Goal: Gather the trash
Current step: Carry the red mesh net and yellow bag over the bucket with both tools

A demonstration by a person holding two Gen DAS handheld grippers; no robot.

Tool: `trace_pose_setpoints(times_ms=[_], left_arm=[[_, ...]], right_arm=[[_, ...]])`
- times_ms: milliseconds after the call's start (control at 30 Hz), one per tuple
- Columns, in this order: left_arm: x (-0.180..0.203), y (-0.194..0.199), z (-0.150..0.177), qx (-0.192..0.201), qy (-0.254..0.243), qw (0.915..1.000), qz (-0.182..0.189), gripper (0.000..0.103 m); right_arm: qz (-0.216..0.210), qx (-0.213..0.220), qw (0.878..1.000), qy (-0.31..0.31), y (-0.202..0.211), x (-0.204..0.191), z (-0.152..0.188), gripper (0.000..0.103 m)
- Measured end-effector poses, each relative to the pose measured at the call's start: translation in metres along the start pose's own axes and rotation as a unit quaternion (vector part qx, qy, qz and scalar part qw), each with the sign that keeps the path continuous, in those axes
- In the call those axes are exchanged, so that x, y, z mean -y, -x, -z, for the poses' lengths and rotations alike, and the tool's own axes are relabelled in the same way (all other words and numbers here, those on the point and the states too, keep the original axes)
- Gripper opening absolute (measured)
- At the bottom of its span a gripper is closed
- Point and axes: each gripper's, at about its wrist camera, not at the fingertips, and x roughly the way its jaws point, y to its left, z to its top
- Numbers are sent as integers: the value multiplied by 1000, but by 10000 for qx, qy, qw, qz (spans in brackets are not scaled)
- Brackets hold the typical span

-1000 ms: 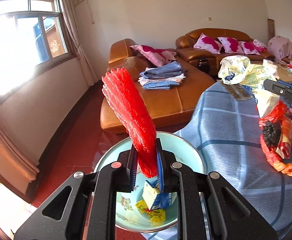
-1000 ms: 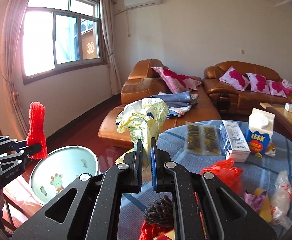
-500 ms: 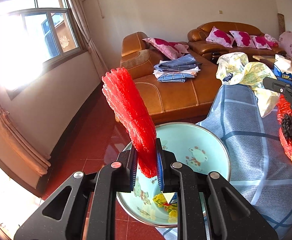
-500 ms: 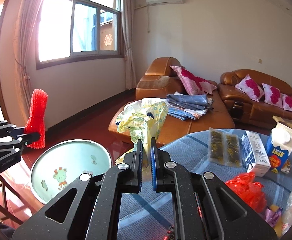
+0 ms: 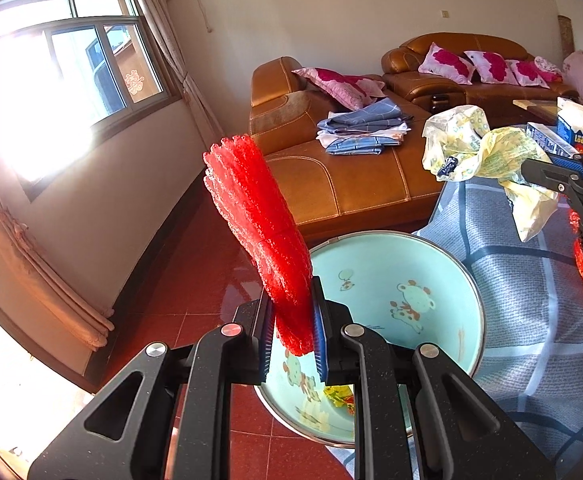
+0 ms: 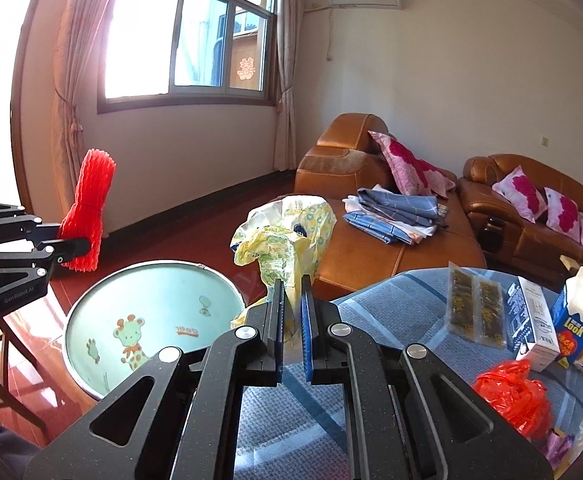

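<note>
L gripper (image 5: 293, 320) clamped on red foam net (image 5: 263, 232) over cartoon basin (image 5: 431, 280); R gripper (image 6: 291, 312) pinched shut on yellow plastic bag (image 6: 283, 240).

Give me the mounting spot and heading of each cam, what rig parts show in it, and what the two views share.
Left wrist: sits on the left gripper, looks along its fingers over the basin toward the sofa; own fingers clamp the red foam net; right gripper's tip at right edge.
Right wrist: sits on the right gripper, faces the window; own fingers pinch the yellow plastic bag; left gripper at left edge.
Shared: basin, net, bag, sofa, blue tablecloth.
</note>
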Motion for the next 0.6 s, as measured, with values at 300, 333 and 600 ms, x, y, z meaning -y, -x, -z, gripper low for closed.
trace_pose_setpoints(times_ms=[300,333,600], left_arm=[[-4,-6,3,-82,-32,9999,-58,16],[-3,-6,2,-93,-45,9999,-65,17],[-3,-11,3,-206,-94,9997,10,17]], right_arm=[[-158,-86,9994,297,-8,-11,3,8],[-193,-102,9992,320,-9,-12,3,8],[-344,-228,9977,543,-15,-23,6,8]])
